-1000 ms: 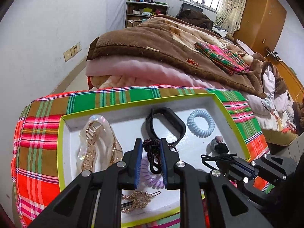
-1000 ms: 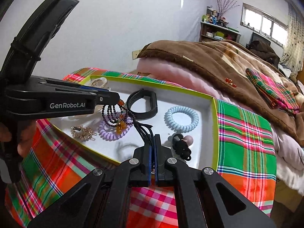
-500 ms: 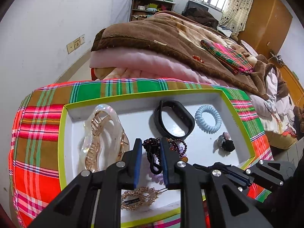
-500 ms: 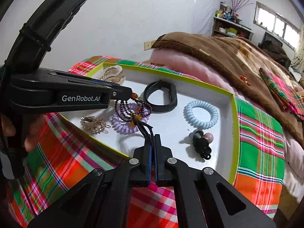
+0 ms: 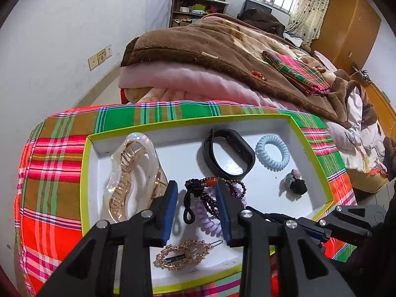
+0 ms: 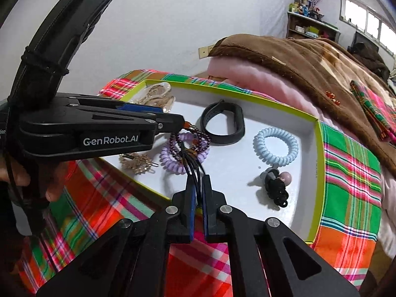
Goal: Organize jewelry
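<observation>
A dark bead bracelet with an orange bead and black tassel cords lies over a purple coil hair tie in the white tray. It also shows in the right wrist view. My left gripper is open, its fingers either side of the bracelet. My right gripper stands a little apart, with the black tassel cords between its pads at the tray's near edge.
The tray also holds a clear claw clip, a black wristband, a blue coil tie, a black hair tie with charms and a gold hair clip. Plaid cloth covers the stand. A bed with blankets lies behind.
My left gripper has opened and let go of the bead bracelet, which now rests on the purple coil tie. My right gripper's pads have parted slightly. Both grippers moved lower toward the tray.
</observation>
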`<action>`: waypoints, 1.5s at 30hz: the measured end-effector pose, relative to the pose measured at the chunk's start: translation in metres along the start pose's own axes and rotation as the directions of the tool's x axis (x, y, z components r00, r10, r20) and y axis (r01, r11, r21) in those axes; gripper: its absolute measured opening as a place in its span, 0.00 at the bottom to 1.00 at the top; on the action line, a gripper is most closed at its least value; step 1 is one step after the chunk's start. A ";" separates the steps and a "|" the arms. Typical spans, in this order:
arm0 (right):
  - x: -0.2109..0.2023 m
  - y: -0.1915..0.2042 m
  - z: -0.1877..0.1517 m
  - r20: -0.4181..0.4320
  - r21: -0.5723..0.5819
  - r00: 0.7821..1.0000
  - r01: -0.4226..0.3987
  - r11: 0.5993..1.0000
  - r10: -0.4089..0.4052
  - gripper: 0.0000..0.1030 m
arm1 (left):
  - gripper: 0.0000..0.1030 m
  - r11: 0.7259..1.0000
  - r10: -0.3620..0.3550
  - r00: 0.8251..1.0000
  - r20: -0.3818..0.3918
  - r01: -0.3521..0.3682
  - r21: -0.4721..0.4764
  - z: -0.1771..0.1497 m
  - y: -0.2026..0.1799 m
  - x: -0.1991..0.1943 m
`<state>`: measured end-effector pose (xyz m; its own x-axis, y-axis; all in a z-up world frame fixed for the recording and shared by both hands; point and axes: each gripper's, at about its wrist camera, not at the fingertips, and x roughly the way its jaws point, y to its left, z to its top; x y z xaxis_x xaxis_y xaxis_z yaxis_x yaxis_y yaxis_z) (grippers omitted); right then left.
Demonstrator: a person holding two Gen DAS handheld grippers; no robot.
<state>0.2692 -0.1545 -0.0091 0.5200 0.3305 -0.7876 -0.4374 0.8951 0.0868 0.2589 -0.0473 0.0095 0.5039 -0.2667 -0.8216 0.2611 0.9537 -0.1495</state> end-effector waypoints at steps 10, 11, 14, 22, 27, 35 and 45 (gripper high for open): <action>-0.006 0.004 0.000 0.002 0.006 1.000 -0.016 1.000 0.016 0.13 | 0.39 1.000 0.002 1.000 0.005 -0.002 -0.003 -0.002 -0.001 -0.009; -0.007 0.004 0.000 0.002 0.007 1.000 -0.015 1.000 0.015 0.13 | 0.40 1.000 0.003 1.000 0.006 -0.003 -0.004 -0.002 -0.001 -0.010; -0.009 0.004 -0.001 0.006 0.014 1.000 -0.010 1.000 0.010 0.16 | 0.43 1.000 0.009 1.000 0.010 -0.009 -0.006 -0.004 -0.002 -0.014; -0.019 0.008 -0.007 0.040 0.036 0.999 0.018 0.999 -0.019 0.31 | 0.48 0.999 0.032 0.999 0.040 -0.032 -0.003 -0.013 -0.007 -0.030; -0.034 0.012 -0.013 0.084 0.073 0.992 0.087 0.994 -0.093 0.31 | 0.51 0.999 0.046 0.996 0.075 -0.045 -0.014 -0.023 -0.009 -0.048; -0.063 0.022 -0.032 0.148 0.148 0.973 0.155 0.977 -0.176 0.32 | 0.54 0.992 0.120 0.983 0.143 -0.113 -0.050 -0.052 -0.014 -0.075; -0.098 0.034 -0.054 0.213 0.223 0.948 0.187 0.957 -0.235 0.48 | 0.55 0.974 0.223 0.951 0.215 -0.210 -0.083 -0.088 -0.027 -0.105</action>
<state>0.1636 -0.1730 0.0382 0.7524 0.1672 -0.6371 -0.1581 0.9848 0.0717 0.1268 -0.0333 0.0516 0.7142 -0.0706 -0.6963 0.0802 0.9966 -0.0188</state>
